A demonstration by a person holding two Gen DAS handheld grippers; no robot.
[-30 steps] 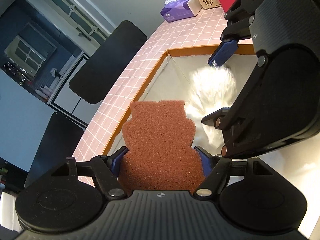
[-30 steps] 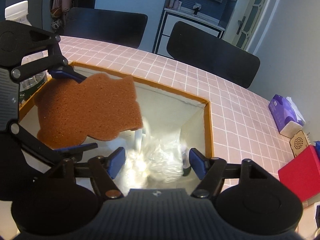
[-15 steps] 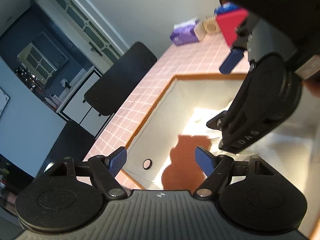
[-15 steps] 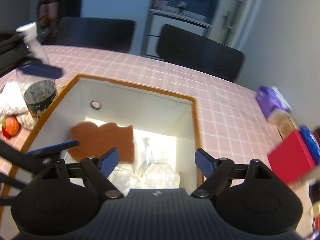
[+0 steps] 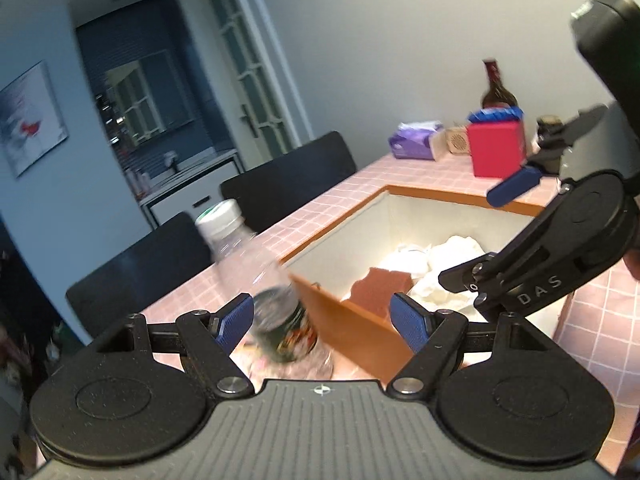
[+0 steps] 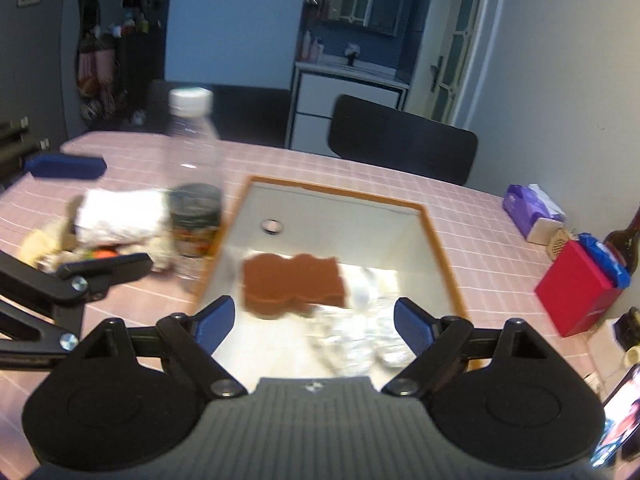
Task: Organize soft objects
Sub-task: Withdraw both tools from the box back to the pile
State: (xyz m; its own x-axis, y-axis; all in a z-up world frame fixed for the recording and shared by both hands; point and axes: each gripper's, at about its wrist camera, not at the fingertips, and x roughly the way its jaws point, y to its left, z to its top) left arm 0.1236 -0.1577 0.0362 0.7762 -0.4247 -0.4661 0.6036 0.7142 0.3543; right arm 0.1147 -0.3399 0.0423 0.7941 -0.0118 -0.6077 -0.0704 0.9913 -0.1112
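Observation:
A brown sponge (image 5: 380,288) (image 6: 294,282) lies loose inside the white box with an orange rim (image 5: 440,196) (image 6: 340,196), beside crumpled white soft things (image 5: 440,256) (image 6: 360,336). My left gripper (image 5: 322,322) (image 6: 92,216) is open and holds nothing; it hovers over the box's near-left corner, facing a clear plastic bottle (image 5: 256,272) (image 6: 194,184). My right gripper (image 6: 314,324) (image 5: 480,232) hangs above the box with its jaws opening and nothing between them. A white rolled towel (image 6: 120,212) lies in a small pile left of the box.
On the pink tiled table stand a red box (image 5: 498,148) (image 6: 576,288), a purple tissue pack (image 5: 416,140) (image 6: 532,208) and a brown glass bottle (image 5: 498,92). Black chairs (image 6: 400,140) line the far edge. A lit phone (image 6: 624,412) lies at the near right.
The left gripper let go of the brown sponge, which dropped into the box. Both grippers drew back and up from the box, and the left view swung towards the bottle.

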